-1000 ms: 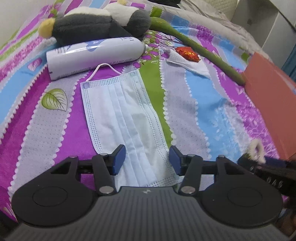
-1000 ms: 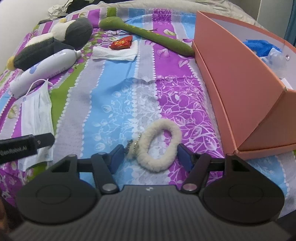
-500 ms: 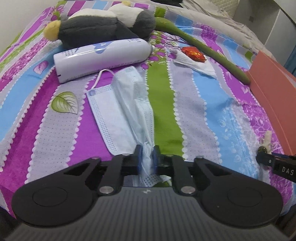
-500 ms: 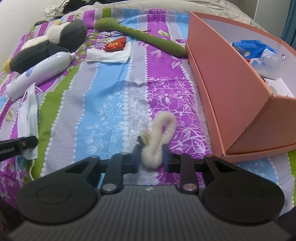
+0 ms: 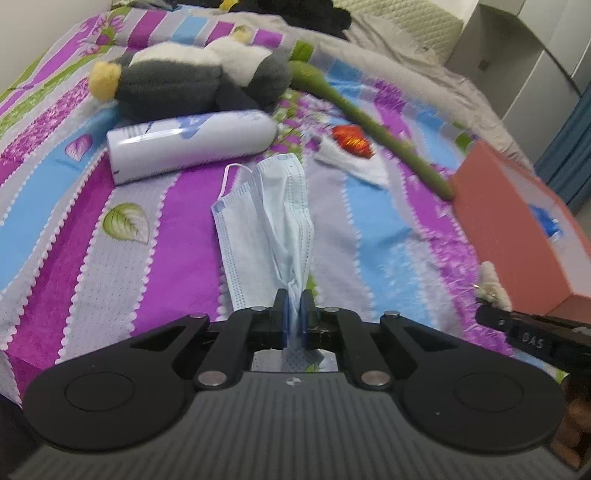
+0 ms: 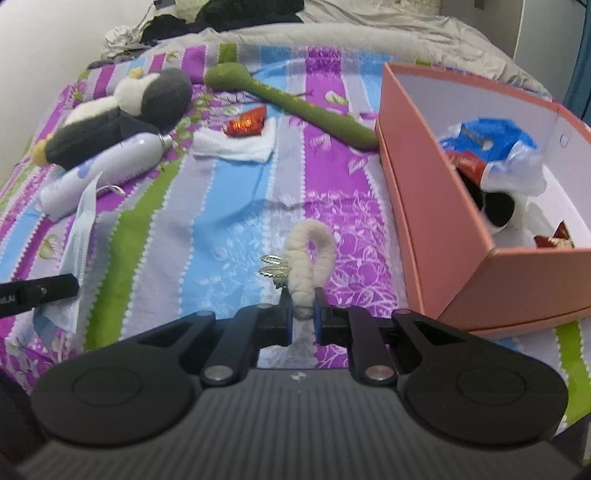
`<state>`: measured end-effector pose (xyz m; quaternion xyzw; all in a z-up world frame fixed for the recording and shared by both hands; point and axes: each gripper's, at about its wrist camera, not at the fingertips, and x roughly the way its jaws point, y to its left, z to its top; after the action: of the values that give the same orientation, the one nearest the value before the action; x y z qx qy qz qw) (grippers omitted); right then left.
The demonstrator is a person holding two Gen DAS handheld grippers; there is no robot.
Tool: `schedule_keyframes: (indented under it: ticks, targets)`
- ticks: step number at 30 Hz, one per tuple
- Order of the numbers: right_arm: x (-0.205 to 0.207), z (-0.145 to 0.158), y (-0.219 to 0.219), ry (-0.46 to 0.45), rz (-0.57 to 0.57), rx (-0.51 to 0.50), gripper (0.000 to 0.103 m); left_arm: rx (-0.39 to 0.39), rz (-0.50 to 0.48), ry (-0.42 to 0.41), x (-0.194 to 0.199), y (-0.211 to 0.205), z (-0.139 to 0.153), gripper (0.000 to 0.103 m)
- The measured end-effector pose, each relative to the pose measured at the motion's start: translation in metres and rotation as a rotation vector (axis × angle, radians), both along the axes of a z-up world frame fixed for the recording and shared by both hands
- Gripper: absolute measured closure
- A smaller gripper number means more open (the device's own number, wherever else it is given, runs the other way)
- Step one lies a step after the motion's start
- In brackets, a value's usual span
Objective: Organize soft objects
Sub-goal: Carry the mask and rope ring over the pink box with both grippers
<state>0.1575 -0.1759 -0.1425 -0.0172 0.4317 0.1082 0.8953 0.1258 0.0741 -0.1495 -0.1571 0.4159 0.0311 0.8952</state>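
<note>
Left gripper [image 5: 293, 314] jaws nearly closed, pinching bunched near end of limp, featherlight face mask [image 5: 269, 218] trailing onto bedspread [image 5: 55, 229]; right gripper [image 6: 303, 315] jaws squeezing soft fluffy hair tie [image 6: 312, 258] near box [image 6: 417, 192]; both likely droop, end-grips suffice.

Bed [image 6: 258, 192] fills both views, covered by bedspread [image 5: 177, 240] striped purple, blue, green, grey, with leaf and flower print. Beyond bedspread's far edge: grey blanket [image 6: 369, 33], rumpled. Quilted cream headboard or pillow [image 5: 413, 26] behind blanket, identity uncertain. Plain pale wall [image 6: 44, 44] left of bed. White cabinet panels [image 5: 535, 55] right of bed; blue curtain [image 5: 569, 147] just beside cabinet. Lighting even, soft, source not visible.
</note>
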Motion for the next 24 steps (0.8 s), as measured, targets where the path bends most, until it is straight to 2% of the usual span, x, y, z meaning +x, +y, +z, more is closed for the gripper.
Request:
schedule_keyframes:
  ticks: [13, 24]
  targets:
    - [-0.034, 0.065, -0.017, -0.092, 0.019, 0.05, 0.089, -0.06, -0.116, -0.084, -0.019, -0.029, 0.069, 0.095]
    - [-0.058, 0.1, -0.035, -0.153, 0.005, 0.076, 0.089, -0.073, -0.221, -0.128, -0.038, -0.068, 0.102, 0.095]
